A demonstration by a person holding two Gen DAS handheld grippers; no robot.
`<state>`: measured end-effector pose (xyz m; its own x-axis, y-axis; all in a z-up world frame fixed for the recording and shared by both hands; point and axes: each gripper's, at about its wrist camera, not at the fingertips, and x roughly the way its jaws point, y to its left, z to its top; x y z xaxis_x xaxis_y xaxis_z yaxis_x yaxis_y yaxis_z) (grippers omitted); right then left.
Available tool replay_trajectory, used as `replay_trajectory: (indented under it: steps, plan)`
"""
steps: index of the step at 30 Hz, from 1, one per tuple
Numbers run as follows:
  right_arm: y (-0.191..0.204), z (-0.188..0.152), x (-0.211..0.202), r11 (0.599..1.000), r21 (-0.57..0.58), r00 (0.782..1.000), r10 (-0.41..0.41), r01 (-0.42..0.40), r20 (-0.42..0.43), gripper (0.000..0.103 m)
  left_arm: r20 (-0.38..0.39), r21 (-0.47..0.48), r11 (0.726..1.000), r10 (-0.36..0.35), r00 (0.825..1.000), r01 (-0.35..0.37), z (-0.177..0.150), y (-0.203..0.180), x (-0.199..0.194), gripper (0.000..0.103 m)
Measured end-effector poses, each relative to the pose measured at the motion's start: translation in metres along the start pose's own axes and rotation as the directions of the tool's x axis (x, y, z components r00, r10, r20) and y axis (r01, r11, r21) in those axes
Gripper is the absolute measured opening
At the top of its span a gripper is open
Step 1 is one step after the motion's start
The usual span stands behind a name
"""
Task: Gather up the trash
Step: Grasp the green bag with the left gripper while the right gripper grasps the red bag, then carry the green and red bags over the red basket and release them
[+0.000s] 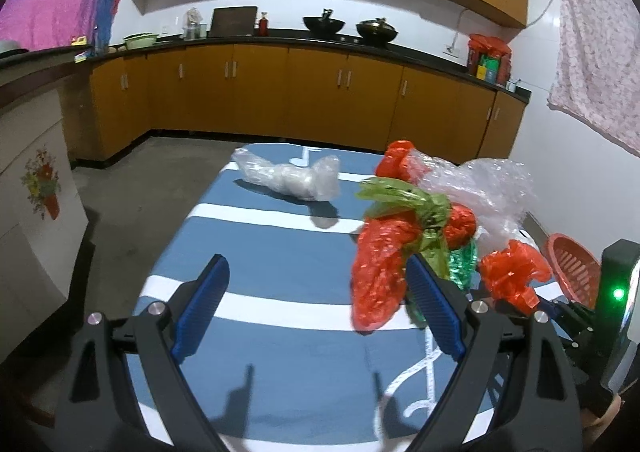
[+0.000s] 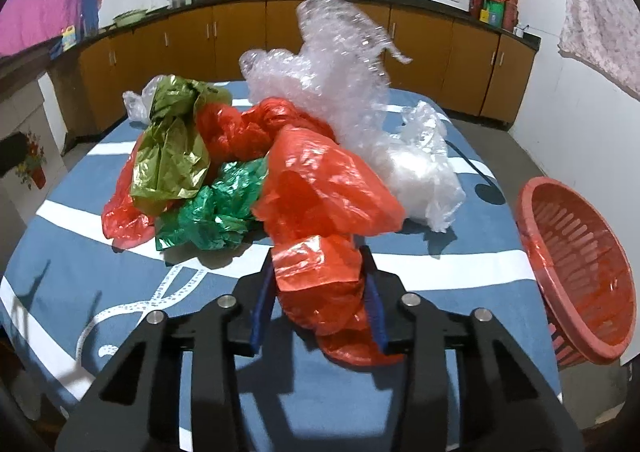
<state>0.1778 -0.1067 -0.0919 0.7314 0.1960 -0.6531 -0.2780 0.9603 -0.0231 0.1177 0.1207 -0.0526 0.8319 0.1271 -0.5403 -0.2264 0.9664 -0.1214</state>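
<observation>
Red bag (image 2: 320,187) sat at the near side of the bag pile mid-table, its tail pinched between the right gripper (image 2: 318,284) pads. Grab step looked in hand. Left gripper (image 1: 316,304) hung wide open and empty over the table (image 1: 260,252). Next probably: lift clear of the tangle, swing to basket (image 2: 576,272) off the right edge.

One basket (image 2: 576,272), two woks (image 1: 324,24), several plastic bags (image 2: 328,187).

The red basket (image 2: 576,272) runs past the right wrist view's edge; in the left wrist view a device hides most of it. The green bag (image 2: 212,211) lies half-buried under 2 other bags.
</observation>
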Motion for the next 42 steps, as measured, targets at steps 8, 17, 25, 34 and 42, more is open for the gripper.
replay_trajectory:
  steps: [8, 17, 25, 34, 42]
  plan:
    - [-0.026, -0.002, -0.033, 0.998, 0.058, 0.997, -0.034, 0.030, 0.067, 0.039, -0.019, 0.043, 0.996, -0.083, 0.996, 0.084, 0.012, -0.045, 0.027, 0.083]
    - [-0.060, -0.012, -0.047, 0.990, 0.110, 0.993, -0.091, 0.083, 0.075, 0.039, -0.087, 0.072, 0.994, -0.077, 0.993, 0.083, 0.030, -0.084, 0.081, 0.067]
    - [-0.083, -0.017, -0.047, 0.981, 0.153, 0.990, -0.128, 0.117, 0.066, 0.039, -0.153, 0.059, 0.996, -0.054, 0.987, 0.064, 0.033, -0.090, 0.110, 0.048]
    - [-0.089, -0.019, -0.051, 0.977, 0.174, 0.988, -0.141, 0.127, 0.069, 0.039, -0.139, 0.076, 0.993, -0.083, 0.987, 0.094, 0.032, -0.086, 0.103, 0.023]
    - [-0.093, -0.013, -0.069, 0.973, 0.194, 0.982, -0.147, 0.123, 0.117, 0.039, -0.083, 0.067, 0.989, -0.125, 0.989, 0.131, 0.039, -0.076, 0.068, 0.023]
